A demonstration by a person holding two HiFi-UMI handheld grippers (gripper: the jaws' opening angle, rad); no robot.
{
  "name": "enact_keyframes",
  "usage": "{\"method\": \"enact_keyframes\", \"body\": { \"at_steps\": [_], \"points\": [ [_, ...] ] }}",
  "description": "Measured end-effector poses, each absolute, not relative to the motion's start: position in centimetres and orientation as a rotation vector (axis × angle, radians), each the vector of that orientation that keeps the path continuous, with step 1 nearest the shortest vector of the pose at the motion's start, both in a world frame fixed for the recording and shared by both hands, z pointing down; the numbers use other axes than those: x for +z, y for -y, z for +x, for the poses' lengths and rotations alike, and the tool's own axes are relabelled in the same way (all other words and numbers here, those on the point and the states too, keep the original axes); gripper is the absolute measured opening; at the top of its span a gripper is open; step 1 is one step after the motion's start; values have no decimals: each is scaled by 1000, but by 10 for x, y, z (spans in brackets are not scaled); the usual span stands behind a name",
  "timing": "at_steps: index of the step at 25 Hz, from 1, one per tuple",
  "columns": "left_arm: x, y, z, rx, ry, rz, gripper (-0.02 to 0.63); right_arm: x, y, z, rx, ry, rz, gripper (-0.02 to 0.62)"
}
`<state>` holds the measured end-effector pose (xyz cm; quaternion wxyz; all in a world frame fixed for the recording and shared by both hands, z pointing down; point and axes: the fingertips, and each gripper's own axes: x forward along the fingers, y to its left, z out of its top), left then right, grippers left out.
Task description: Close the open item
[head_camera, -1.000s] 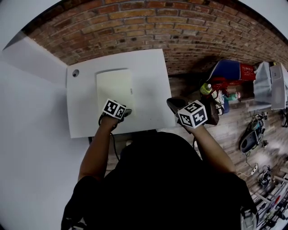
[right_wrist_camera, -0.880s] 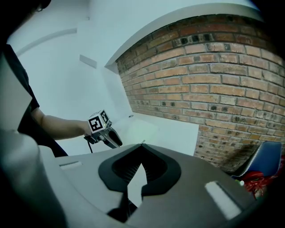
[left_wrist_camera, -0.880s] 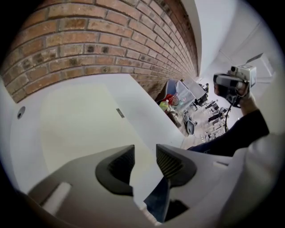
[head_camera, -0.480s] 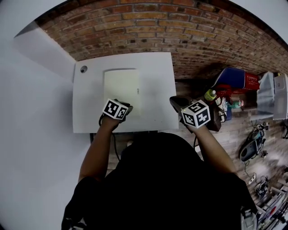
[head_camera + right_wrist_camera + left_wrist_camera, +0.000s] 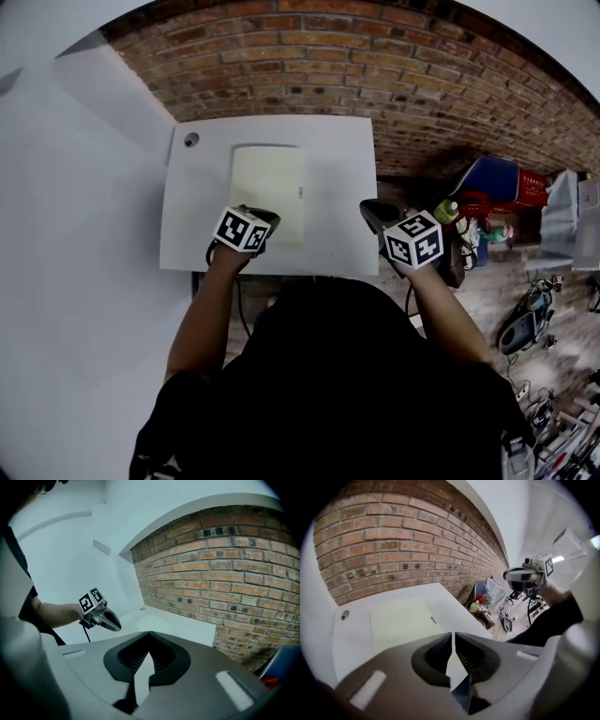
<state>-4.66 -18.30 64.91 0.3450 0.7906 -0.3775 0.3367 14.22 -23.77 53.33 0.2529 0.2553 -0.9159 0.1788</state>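
Note:
A flat pale cream folder-like item [image 5: 267, 192] lies closed on the white table [image 5: 337, 150]; it also shows in the left gripper view [image 5: 401, 620] and faintly in the right gripper view [image 5: 150, 617]. My left gripper [image 5: 270, 217] hangs above the item's near edge. Its jaws have just been closing and now meet with nothing between them [image 5: 453, 635]. My right gripper [image 5: 368, 210] hovers off the table's near right corner, shut and empty [image 5: 149, 633]. Each gripper shows in the other's view: the left gripper [image 5: 117, 626] and the right gripper [image 5: 509, 575].
A brick wall [image 5: 375, 66] backs the table and a white wall [image 5: 75, 187] is at its left. A round grommet [image 5: 191, 140] sits in the table's far left corner. On the floor at right are a red and blue bag [image 5: 497, 178], a bottle [image 5: 448, 210] and cables.
The left gripper has lifted a little over the item's near edge. The right gripper rose slightly. The item lies flat throughout, and the head view has shifted.

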Motion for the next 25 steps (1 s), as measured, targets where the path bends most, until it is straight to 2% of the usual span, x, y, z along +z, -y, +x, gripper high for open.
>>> {"method": "enact_keyframes", "body": {
  "at_steps": [6,25],
  "points": [
    [625,181,-62,842,1065,2071,7,524,243,132,465,2521,684,0],
    [558,170,-127,649,1366,2122,4,503,251,113,406,2581,687,0]
  ]
}}
